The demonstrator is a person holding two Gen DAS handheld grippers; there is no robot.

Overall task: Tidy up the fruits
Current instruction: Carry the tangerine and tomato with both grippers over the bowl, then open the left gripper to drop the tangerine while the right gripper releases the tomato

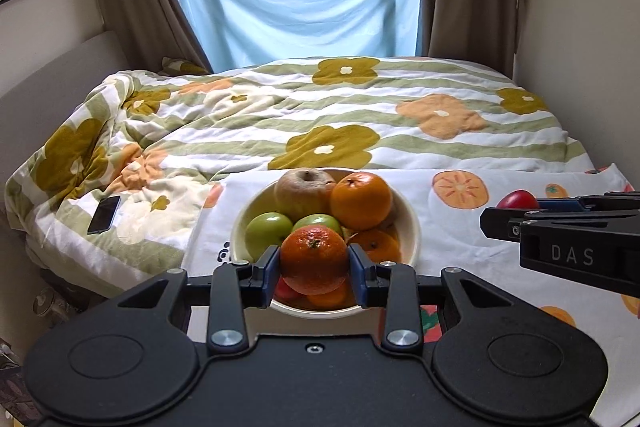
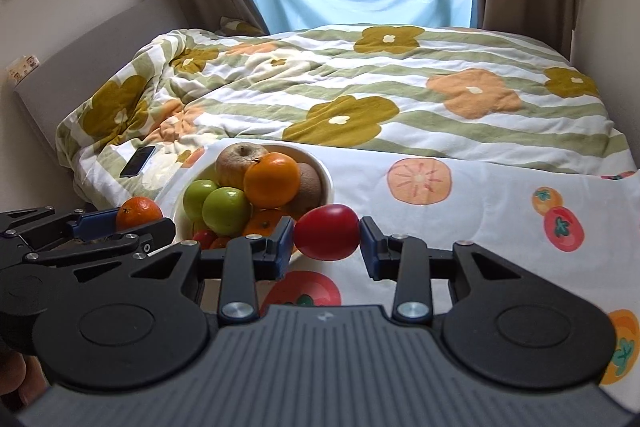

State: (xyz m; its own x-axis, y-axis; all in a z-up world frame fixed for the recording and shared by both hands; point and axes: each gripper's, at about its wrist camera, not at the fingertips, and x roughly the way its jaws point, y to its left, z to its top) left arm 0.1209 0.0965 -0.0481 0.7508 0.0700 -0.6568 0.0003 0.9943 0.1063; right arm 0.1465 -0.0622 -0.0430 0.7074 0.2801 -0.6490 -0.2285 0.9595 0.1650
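Observation:
A cream bowl (image 1: 412, 227) (image 2: 326, 179) on the fruit-print cloth holds several fruits: a brownish apple (image 1: 304, 189), green apples (image 1: 267, 233), oranges (image 1: 361, 200) and a kiwi (image 2: 311, 181). My left gripper (image 1: 314, 261) is shut on a small orange (image 1: 314, 259), held above the bowl's near side. In the right wrist view this gripper (image 2: 132, 217) comes in from the left with the small orange (image 2: 138, 213). My right gripper (image 2: 327, 233) is shut on a red tomato (image 2: 327, 231), just right of the bowl. The left wrist view shows it (image 1: 516, 207) at the right edge with the tomato (image 1: 517, 199).
A flowered duvet (image 1: 320, 107) covers the bed beyond the fruit-print cloth (image 2: 480, 211). A dark phone (image 1: 104, 214) (image 2: 138, 161) lies on the duvet to the left of the bowl. A blue sheet (image 1: 300, 3) hangs over the window, between brown curtains.

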